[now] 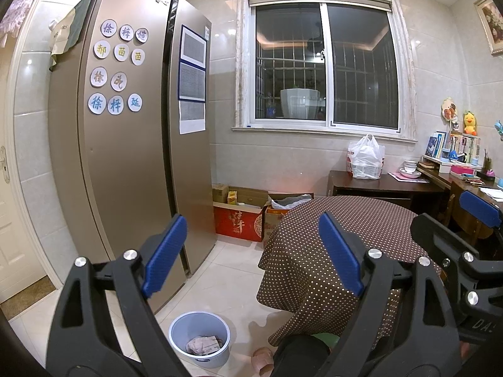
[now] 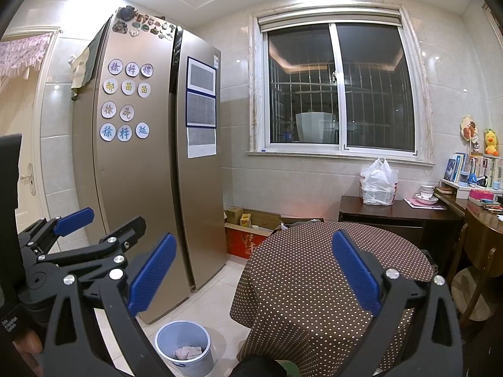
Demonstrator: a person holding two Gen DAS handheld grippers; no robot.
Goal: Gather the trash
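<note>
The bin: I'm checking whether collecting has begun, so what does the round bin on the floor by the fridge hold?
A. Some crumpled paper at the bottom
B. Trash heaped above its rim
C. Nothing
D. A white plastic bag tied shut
A: the bin shows crumpled paper low inside, well under the rim, in both views.

Black hand-held gripper (image 1: 251,254), blue ribbed pads (image 1: 163,256), silver screws
</note>
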